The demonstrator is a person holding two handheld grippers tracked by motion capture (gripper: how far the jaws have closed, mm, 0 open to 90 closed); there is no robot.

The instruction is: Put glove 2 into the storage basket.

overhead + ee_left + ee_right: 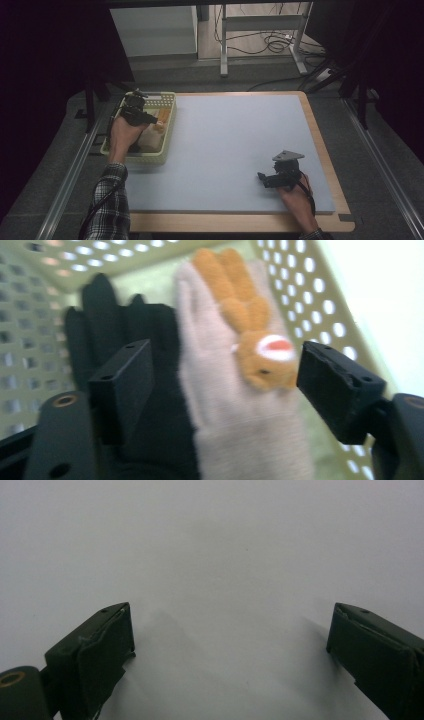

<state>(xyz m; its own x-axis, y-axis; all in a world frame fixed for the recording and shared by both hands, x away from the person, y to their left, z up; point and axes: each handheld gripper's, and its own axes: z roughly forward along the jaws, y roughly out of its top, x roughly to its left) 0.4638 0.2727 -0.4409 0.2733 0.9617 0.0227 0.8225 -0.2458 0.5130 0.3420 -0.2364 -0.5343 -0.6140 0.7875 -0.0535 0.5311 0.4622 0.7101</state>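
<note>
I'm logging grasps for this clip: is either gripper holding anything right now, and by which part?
Nothing is held. The left gripper stands open above the beige glove in the basket; the right gripper stands open over bare table.

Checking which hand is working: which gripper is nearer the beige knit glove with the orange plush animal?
Left. The left gripper hangs open over the beige knit glove in the perforated basket; the right gripper rests across the table, open.
</note>
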